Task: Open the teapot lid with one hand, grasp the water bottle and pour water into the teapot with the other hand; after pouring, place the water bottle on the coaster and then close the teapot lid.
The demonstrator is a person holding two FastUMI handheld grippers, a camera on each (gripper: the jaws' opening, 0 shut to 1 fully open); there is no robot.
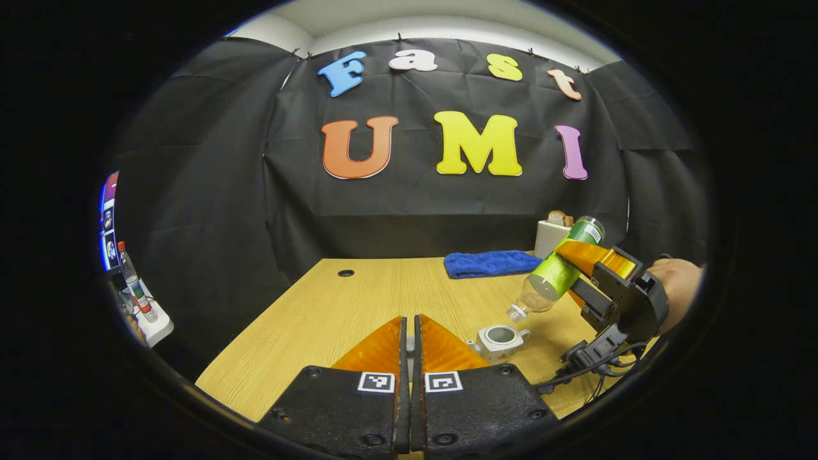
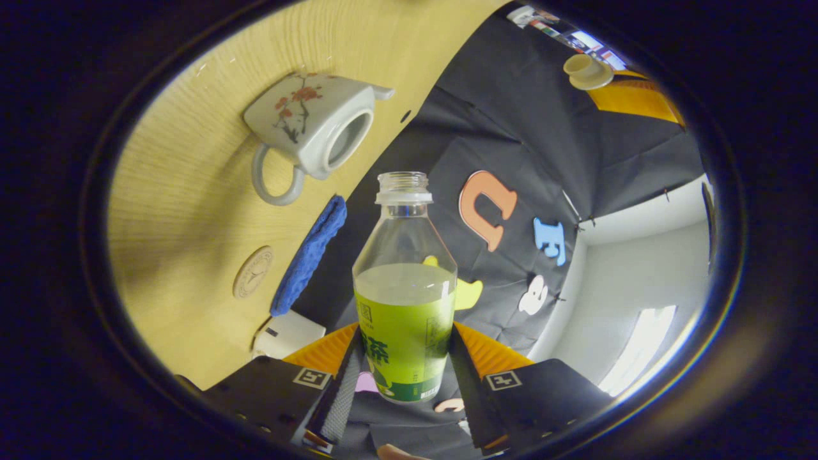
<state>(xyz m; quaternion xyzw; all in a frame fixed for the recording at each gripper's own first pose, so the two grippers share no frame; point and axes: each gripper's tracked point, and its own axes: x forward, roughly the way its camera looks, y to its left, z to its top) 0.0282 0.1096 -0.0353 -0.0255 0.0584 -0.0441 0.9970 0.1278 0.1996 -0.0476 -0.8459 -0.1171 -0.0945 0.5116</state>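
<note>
The white teapot (image 1: 501, 342) with a red blossom pattern (image 2: 313, 124) stands on the wooden table with its top opening uncovered. My left gripper (image 1: 410, 319) is shut; in the right gripper view it (image 2: 629, 96) holds the cream teapot lid (image 2: 586, 70) up off the table. My right gripper (image 2: 406, 358) is shut on the green-labelled water bottle (image 2: 406, 287). The uncapped bottle (image 1: 562, 268) is tilted mouth-down, its mouth just above and right of the teapot. The round coaster (image 2: 254, 271) lies on the table beside a blue cloth.
A folded blue cloth (image 1: 491, 263) and a white box (image 1: 549, 236) sit at the back right of the table (image 1: 332, 313). A hand (image 1: 677, 287) holds the right gripper. Off the table's left edge, a small bottle (image 1: 134, 281) stands on a white block.
</note>
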